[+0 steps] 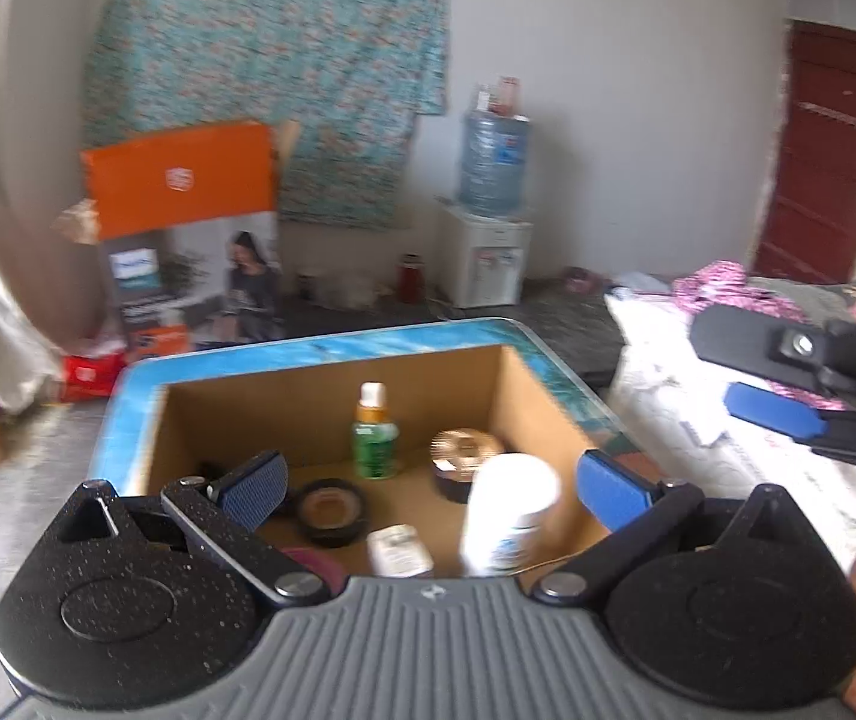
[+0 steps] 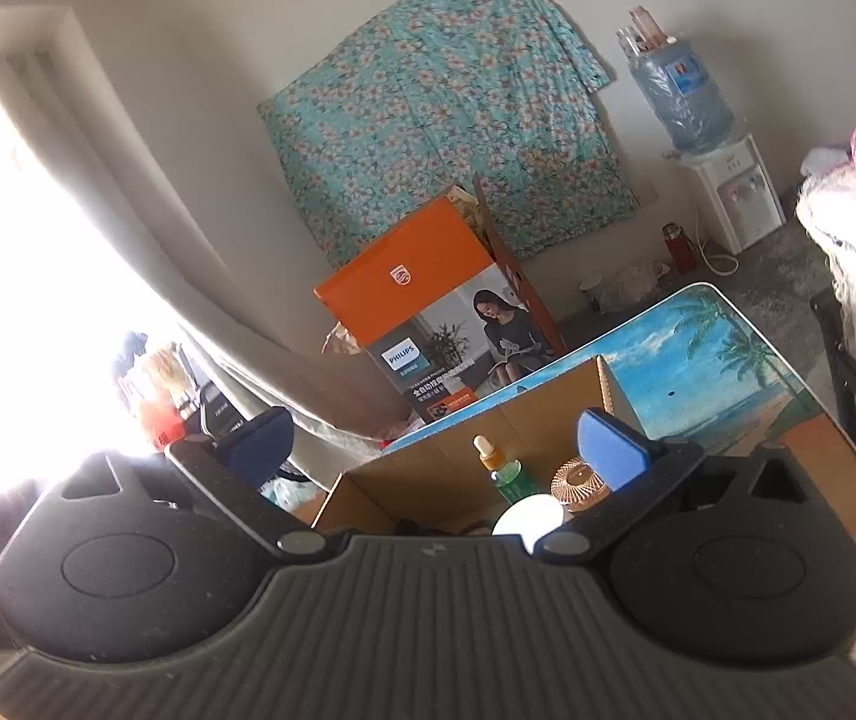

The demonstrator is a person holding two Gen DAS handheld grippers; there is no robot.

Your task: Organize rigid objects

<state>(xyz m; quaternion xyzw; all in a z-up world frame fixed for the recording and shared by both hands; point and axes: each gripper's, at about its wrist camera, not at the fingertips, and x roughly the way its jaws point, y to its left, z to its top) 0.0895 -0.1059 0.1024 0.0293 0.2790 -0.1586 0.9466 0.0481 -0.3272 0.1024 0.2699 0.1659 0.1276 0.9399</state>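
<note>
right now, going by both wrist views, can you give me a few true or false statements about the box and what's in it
1. The cardboard box holds a green bottle standing upright. True.
2. The left gripper is clamped on the white container. False: its jaws stand open, holding nothing.
3. A roll of black tape lies on the box floor. True.
4. The box sits on bare wooden boards. False: it sits on a table printed with a beach scene.
5. The right gripper holds the round copper-coloured object. False: its jaws are open and empty.
</note>
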